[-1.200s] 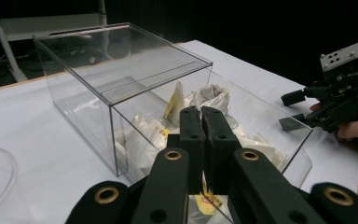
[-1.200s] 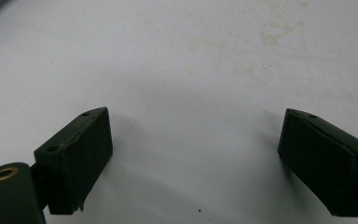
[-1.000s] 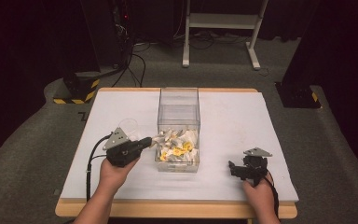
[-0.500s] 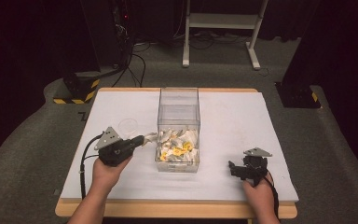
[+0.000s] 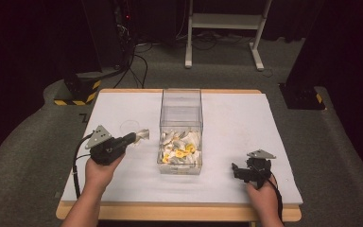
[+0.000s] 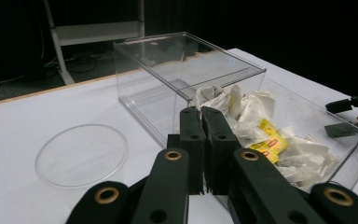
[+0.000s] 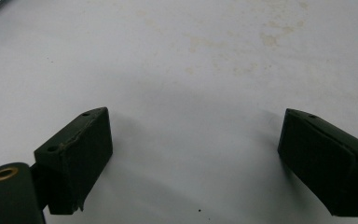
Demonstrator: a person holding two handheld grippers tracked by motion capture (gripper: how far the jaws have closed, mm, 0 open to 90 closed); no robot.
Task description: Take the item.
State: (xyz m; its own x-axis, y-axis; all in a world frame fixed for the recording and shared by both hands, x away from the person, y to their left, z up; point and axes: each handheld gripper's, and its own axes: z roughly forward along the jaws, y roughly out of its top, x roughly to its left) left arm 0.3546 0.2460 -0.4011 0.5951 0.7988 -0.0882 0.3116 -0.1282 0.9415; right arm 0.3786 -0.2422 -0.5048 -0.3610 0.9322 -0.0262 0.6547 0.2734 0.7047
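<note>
The left tongs [image 5: 139,135] were clenched, the two black jaws pressed flat together in the left gripper view [image 6: 200,116]. They pointed at the clear plastic box [image 5: 181,101] from just beside its left wall and did not touch it. The box stood in the middle of the white bench [image 5: 236,118], and a heap of crumpled white packets [image 5: 179,146] lay in its near end, a few of them with yellow labels. In the left gripper view the packets [image 6: 261,135] showed right behind the jaw tips, through the box's wall [image 6: 168,60]. A clear round dish [image 5: 130,126] lay flat on the bench just beyond the left tongs, on the side away from the box [image 6: 81,154]. The right tongs [image 5: 236,169] rested near the bench's front edge, well apart from the box, released, with bare bench [image 7: 191,56] between the jaws [image 7: 193,163]. From above, something pale and shiny sat at the tip of the left tongs, too small and blurred to make out. Whether anything thin was pinched there could not be told, as the jaws hid their own seam. The printing on the packets was unreadable, and the box's far end was blurred by reflections.
</note>
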